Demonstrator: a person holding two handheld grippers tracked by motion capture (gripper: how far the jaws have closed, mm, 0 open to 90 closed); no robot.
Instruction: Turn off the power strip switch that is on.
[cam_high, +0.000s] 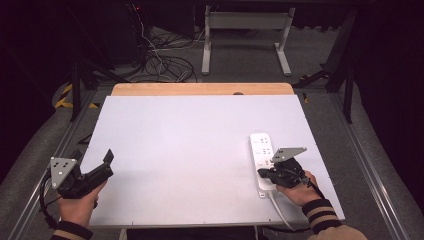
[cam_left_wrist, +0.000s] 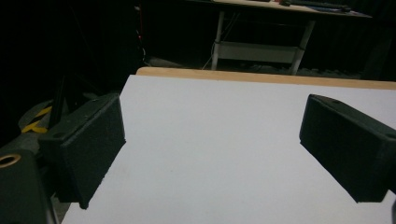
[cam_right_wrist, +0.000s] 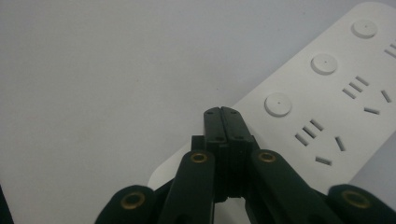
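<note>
High view: strip (cam_high: 262, 150) lies near-right on the table (cam_high: 190, 150), long axis near-to-far, right gripper (cam_high: 270, 172) over its near end; left gripper view: left gripper (cam_left_wrist: 212, 149) spread over bare table, well apart; right gripper view: jaws pressed together, empty, over the strip's edge.

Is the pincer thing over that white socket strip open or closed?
Closed: the right hand-held gripper has its jaws pressed flat together, nothing between them, above the power strip.
</note>
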